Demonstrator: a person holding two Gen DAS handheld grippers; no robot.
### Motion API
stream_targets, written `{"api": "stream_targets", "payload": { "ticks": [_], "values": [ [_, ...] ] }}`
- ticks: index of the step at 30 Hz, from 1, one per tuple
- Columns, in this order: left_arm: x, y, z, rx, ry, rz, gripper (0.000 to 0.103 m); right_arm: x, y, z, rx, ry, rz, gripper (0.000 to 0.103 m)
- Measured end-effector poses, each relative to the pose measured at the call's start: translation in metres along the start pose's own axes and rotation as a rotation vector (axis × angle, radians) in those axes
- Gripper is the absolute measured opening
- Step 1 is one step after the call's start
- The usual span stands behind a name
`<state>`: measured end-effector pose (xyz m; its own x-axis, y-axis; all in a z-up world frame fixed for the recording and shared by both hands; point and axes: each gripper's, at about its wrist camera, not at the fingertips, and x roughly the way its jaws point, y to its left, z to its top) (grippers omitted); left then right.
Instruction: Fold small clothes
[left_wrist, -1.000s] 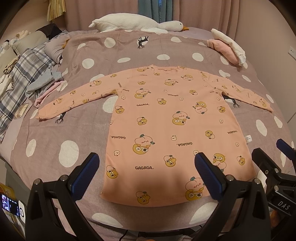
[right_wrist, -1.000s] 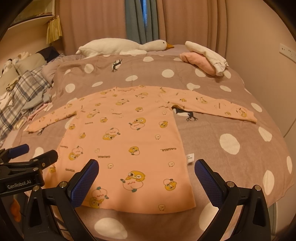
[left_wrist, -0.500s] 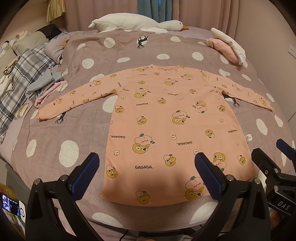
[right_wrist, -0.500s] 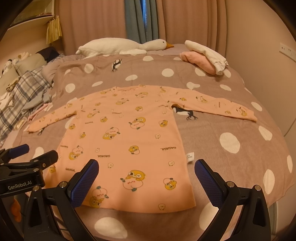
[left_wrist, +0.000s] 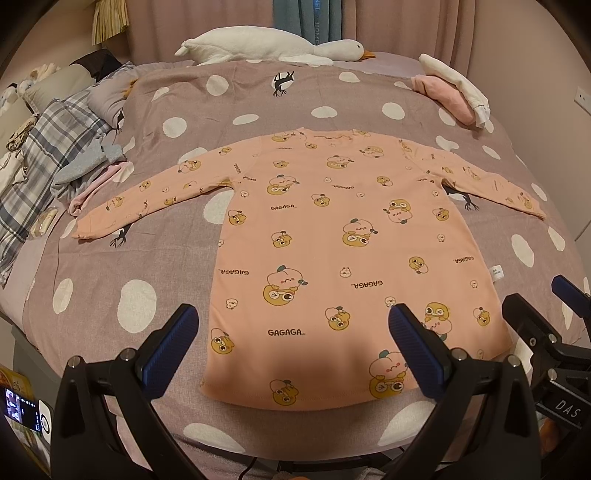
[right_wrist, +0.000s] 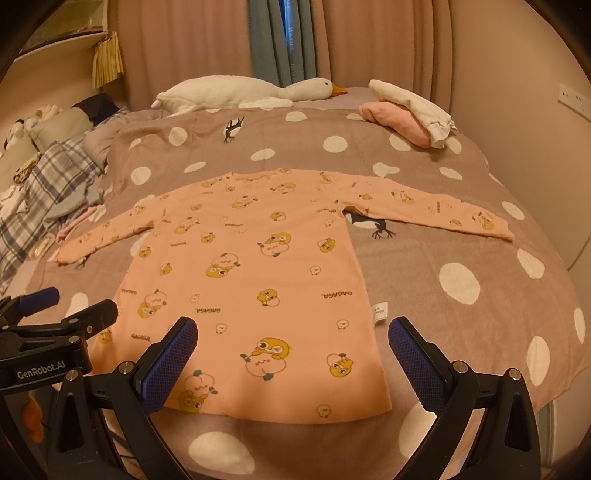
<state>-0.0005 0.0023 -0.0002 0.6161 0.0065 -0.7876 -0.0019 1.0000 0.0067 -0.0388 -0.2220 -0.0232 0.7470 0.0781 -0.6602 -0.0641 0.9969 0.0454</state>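
Peach shirt (left_wrist: 332, 240): flat on the dotted blanket (left_wrist: 147, 288), sleeves spread, hem at the near bed edge. Left gripper (left_wrist: 291, 343) and right gripper (right_wrist: 291, 347): jaws wide, empty, above the hem. Beyond the shirt: goose plush (left_wrist: 266, 46), folded clothes (left_wrist: 450, 92); bare blanket on both sides.

Both wrist views, bed's foot, facing shirt (left_wrist: 332, 258)

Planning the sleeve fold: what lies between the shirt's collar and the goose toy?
Only bare dotted blanket between the shirt collar and the goose toy, in both views.
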Motion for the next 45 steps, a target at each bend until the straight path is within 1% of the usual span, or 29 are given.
{"api": "stream_targets", "payload": {
  "ticks": [3, 5, 11, 14, 16, 19, 21, 23, 25, 27, 28, 29, 31, 33, 35, 37, 39, 40, 42, 45],
  "values": [
    [0.0, -0.001, 0.0, 0.003, 0.002, 0.001, 0.103, 0.002, -0.005, 0.0, 0.0, 0.0, 0.0, 0.102],
    [0.0, -0.001, 0.0, 0.004, 0.001, 0.001, 0.103, 0.0, 0.004, 0.0, 0.0, 0.001, 0.0, 0.102],
    [0.001, -0.002, -0.001, 0.007, 0.005, -0.002, 0.103, 0.001, 0.003, 0.0, 0.002, 0.003, 0.0, 0.102],
    [0.003, -0.003, -0.001, 0.009, 0.01, -0.004, 0.103, 0.0, 0.008, 0.0, 0.003, 0.005, 0.0, 0.102],
    [0.005, -0.002, -0.001, 0.002, 0.014, -0.019, 0.103, 0.001, 0.008, -0.001, 0.004, 0.005, 0.0, 0.102],
    [0.01, 0.004, 0.0, -0.043, 0.035, -0.071, 0.103, 0.002, 0.004, -0.003, 0.015, 0.002, 0.015, 0.102],
    [0.017, 0.011, 0.0, -0.097, 0.066, -0.117, 0.103, 0.007, -0.002, -0.008, 0.053, 0.006, 0.088, 0.102],
    [0.028, 0.017, -0.001, -0.135, 0.113, -0.168, 0.103, 0.014, -0.017, -0.011, 0.102, 0.014, 0.169, 0.102],
    [0.04, 0.02, -0.003, -0.17, 0.159, -0.211, 0.103, 0.022, -0.032, -0.013, 0.165, 0.028, 0.231, 0.102],
    [0.053, 0.023, -0.007, -0.22, 0.207, -0.261, 0.103, 0.031, -0.052, -0.016, 0.245, 0.036, 0.273, 0.102],
    [0.059, 0.025, -0.009, -0.249, 0.223, -0.28, 0.103, 0.034, -0.061, -0.016, 0.277, 0.039, 0.28, 0.102],
    [0.065, 0.026, -0.011, -0.276, 0.238, -0.294, 0.103, 0.038, -0.073, -0.019, 0.322, 0.04, 0.28, 0.102],
    [0.074, 0.028, -0.011, -0.303, 0.257, -0.299, 0.103, 0.043, -0.094, -0.021, 0.391, 0.037, 0.277, 0.102],
    [0.078, 0.028, -0.009, -0.303, 0.246, -0.281, 0.103, 0.047, -0.12, -0.024, 0.462, 0.03, 0.252, 0.102],
    [0.079, 0.023, -0.003, -0.267, 0.225, -0.251, 0.103, 0.051, -0.146, -0.024, 0.517, 0.018, 0.221, 0.102],
    [0.08, 0.019, 0.002, -0.23, 0.212, -0.256, 0.103, 0.055, -0.174, -0.022, 0.569, -0.004, 0.188, 0.102],
    [0.083, 0.011, 0.008, -0.19, 0.213, -0.277, 0.103, 0.06, -0.198, -0.021, 0.615, -0.019, 0.16, 0.102],
    [0.084, 0.007, 0.01, -0.173, 0.215, -0.3, 0.103, 0.063, -0.211, -0.019, 0.64, -0.03, 0.141, 0.102],
    [0.088, 0.002, 0.015, -0.154, 0.207, -0.323, 0.103, 0.073, -0.236, -0.015, 0.692, -0.035, 0.1, 0.102],
    [0.091, -0.009, 0.022, -0.129, 0.189, -0.34, 0.103, 0.086, -0.262, -0.01, 0.73, -0.055, 0.118, 0.102]
  ]
}}
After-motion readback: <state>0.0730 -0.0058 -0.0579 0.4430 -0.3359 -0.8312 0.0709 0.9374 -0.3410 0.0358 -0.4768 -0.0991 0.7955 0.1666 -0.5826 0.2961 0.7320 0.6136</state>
